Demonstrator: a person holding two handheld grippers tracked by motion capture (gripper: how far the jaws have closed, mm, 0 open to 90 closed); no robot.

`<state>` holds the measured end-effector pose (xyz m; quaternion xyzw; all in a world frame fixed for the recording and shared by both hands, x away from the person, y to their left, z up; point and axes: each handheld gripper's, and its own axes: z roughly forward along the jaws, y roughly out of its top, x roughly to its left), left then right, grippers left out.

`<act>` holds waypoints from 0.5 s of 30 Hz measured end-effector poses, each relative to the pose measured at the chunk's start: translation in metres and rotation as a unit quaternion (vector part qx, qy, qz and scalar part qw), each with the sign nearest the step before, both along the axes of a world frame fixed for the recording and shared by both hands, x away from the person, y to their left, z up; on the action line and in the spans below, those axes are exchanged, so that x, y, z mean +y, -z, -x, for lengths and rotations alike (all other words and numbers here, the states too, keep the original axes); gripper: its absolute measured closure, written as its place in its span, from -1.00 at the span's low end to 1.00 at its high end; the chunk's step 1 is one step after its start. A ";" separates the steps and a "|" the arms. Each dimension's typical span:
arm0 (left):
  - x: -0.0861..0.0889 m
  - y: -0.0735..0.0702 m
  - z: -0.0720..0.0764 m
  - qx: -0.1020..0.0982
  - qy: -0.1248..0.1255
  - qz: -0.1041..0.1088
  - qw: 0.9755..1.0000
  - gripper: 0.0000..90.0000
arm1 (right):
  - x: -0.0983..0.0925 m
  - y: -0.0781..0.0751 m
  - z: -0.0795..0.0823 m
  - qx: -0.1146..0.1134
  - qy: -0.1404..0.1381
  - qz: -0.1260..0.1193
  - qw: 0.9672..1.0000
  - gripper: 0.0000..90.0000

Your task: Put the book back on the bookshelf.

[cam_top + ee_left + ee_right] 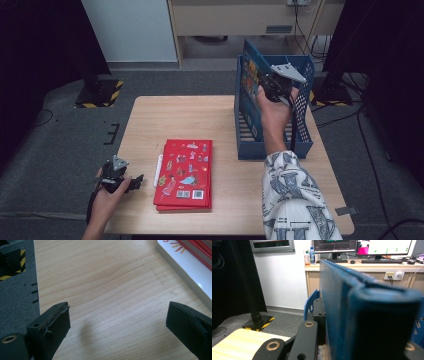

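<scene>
My right gripper [272, 85] is raised over the blue slatted basket [306, 112] at the table's far right, shut on a blue book [250, 95] that stands upright in the basket's left side. In the right gripper view the blue book [342, 302] sits clamped between the black jaws of my right gripper [362, 327]. A red book [185, 172] with cartoon pictures lies flat near the front middle of the table. Left of it, my left gripper [136, 181] rests low by the front left edge, open, nothing between its jaws. The left gripper [117, 315] looks over bare wood toward the book stack [190, 267].
The wooden table [200, 115] has bare surface between the red book and the basket. A black stand with a yellow-striped base [100, 92] is on the floor beyond the left corner. A desk with monitors [362, 247] is behind the table.
</scene>
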<state>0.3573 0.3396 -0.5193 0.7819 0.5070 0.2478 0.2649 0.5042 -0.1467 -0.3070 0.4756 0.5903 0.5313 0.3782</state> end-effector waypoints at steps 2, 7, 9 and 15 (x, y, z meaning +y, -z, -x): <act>0.000 0.000 0.000 0.000 0.001 -0.001 1.000 -0.90 | 0.001 0.004 -0.001 0.002 0.001 0.002 1.000 0.84; -0.001 0.000 0.000 0.001 0.001 -0.003 1.000 -0.90 | 0.004 0.015 -0.004 0.008 0.002 0.004 1.000 0.84; -0.001 0.000 0.000 0.002 0.002 -0.004 1.000 -0.90 | 0.005 0.019 -0.004 0.010 0.001 0.005 1.000 0.84; -0.002 0.001 -0.001 0.003 0.004 -0.005 1.000 -0.90 | 0.007 0.029 -0.004 0.016 -0.003 0.014 1.000 0.84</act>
